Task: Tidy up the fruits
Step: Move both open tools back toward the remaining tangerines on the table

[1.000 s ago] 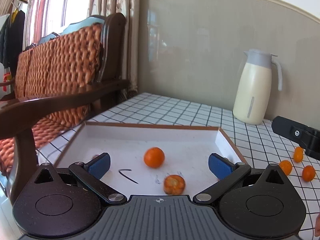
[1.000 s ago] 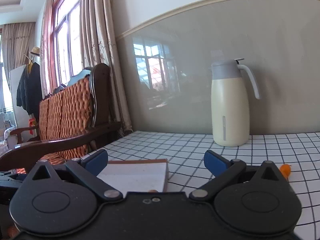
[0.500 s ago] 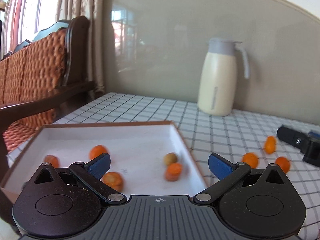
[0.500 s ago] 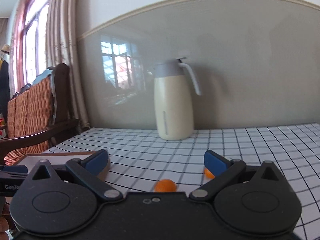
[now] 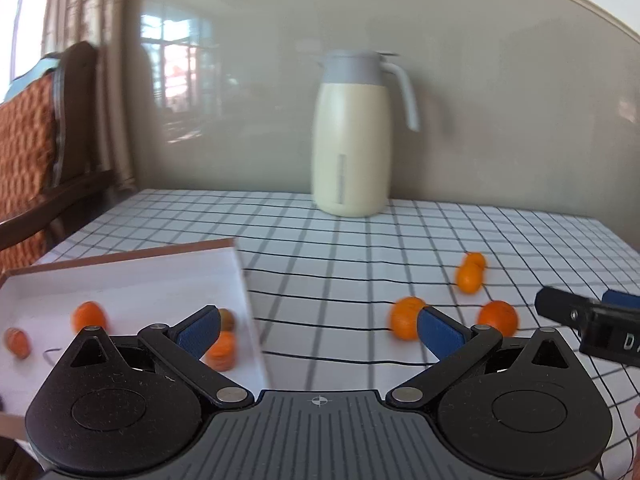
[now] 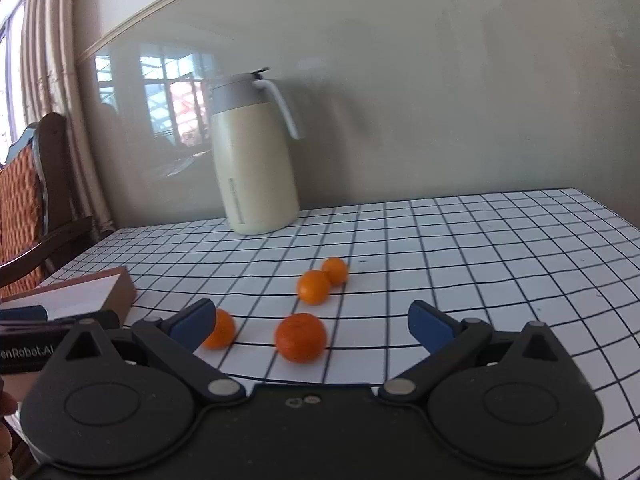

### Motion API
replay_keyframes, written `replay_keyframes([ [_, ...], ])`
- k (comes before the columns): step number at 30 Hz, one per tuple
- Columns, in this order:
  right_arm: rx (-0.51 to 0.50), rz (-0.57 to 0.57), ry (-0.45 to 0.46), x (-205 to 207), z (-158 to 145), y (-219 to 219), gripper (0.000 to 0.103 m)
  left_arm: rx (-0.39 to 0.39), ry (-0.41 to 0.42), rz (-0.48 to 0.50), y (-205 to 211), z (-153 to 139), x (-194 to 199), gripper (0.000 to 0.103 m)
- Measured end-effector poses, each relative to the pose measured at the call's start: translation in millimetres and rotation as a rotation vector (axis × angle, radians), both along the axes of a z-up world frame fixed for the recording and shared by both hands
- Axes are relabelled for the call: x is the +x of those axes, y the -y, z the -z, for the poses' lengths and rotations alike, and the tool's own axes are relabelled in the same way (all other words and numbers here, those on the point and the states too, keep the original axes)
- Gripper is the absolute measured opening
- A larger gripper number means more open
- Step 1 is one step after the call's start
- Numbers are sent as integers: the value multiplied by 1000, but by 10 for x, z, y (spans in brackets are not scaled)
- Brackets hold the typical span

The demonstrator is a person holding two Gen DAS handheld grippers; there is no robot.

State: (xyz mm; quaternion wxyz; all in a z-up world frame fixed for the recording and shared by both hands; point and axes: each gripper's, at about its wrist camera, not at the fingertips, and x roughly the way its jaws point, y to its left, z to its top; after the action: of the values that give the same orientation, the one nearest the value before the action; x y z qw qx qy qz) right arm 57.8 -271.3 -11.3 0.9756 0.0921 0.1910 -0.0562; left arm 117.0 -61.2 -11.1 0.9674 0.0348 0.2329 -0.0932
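Surface: white cloth with a black grid, set against a glossy grey-beige wall that reflects a window. Cream jug with grey lid and handle stands upright at the back, near the wall. Wooden chair with orange woven back at the left edge, curtains behind it.

Box, white inside with brown rim, sits on the left part of the surface. In it: several small oranges and one duller, brownish fruit; motion blur makes the exact count uncertain.

Loose on the cloth, right of the box: four oranges. Near orange lies between the right gripper's fingers in view; another is partly behind the left pad. Two more sit touching each other farther back.

Left gripper: fingers wide apart, nothing held, over the box's right edge. Right gripper: fingers wide apart, nothing held, facing the loose fruit.
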Motion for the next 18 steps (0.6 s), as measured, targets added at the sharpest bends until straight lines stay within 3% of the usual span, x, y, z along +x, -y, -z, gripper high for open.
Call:
replay_keyframes([
  [12,-29,40,-28,-1,43,186,97,61,-4,77,412,116,86,103],
  [17,-38,30,-34,35,53,180,90,90,-12,79,483,177,123,103],
  [18,-31,29,-35,53,60,190,83,95,-14,80,494,186,137,103],
])
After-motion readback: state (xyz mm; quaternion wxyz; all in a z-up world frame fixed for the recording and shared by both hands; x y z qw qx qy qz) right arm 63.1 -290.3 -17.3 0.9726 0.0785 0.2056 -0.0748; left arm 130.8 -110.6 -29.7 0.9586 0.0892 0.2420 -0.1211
